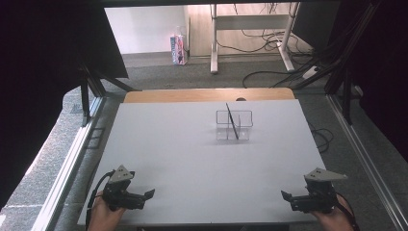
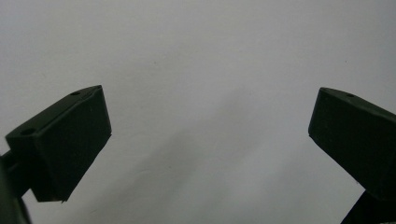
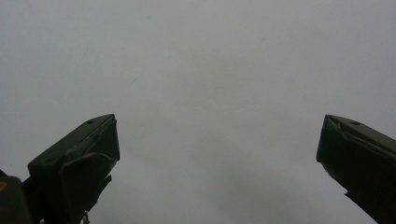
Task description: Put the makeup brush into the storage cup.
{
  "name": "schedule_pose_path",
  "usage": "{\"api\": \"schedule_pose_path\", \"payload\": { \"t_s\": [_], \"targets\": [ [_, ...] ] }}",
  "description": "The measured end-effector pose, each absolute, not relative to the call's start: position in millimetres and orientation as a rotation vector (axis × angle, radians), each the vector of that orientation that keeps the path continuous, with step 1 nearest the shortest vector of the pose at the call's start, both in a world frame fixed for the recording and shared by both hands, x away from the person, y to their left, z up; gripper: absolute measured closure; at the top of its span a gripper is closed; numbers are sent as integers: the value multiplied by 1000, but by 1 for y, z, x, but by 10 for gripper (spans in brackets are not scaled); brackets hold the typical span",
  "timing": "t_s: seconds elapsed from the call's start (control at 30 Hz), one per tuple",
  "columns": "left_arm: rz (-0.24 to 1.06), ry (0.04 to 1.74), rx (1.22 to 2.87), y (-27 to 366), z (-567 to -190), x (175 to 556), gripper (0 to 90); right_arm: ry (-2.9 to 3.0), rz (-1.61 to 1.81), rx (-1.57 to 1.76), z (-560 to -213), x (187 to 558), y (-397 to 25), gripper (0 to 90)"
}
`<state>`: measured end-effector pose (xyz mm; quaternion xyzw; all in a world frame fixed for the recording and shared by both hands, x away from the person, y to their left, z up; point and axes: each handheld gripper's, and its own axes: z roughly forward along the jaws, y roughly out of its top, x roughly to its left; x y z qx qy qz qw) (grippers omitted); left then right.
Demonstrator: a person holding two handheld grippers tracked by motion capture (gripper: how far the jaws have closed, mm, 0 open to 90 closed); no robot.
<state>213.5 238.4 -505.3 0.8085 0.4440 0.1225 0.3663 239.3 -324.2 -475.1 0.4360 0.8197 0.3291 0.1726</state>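
Both hand-held grippers, left hand-held gripper point(image 1: 144, 196) and right hand-held gripper point(image 1: 288, 197), rest with jaws apart on the desk point(image 1: 192, 159); advise approaching the clear box point(image 1: 234, 125) at twelve o'clock squarely, avoiding its leaning black stick point(image 1: 232, 121).

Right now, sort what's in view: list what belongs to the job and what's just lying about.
Job:
- clear divided box
- thin dark stick leaning in it
- left gripper, open
- right gripper, open

Lying about:
- pink carton on the floor
- desk legs
- floor cables

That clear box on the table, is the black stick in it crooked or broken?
Crooked, yes. The stick leans at a slant across the clear box with its top poking above the rim. Nothing looks broken or spilled. Both grippers, left and right, sit open, far from it.
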Motion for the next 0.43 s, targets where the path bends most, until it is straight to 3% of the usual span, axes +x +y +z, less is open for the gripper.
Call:
{"api": "schedule_pose_path", "payload": {
  "t_s": [0.43],
  "targets": [
    [317,1139,2085,238,-505,214,0,2341,899,1263,-480,238,-329,0]
  ]
}}
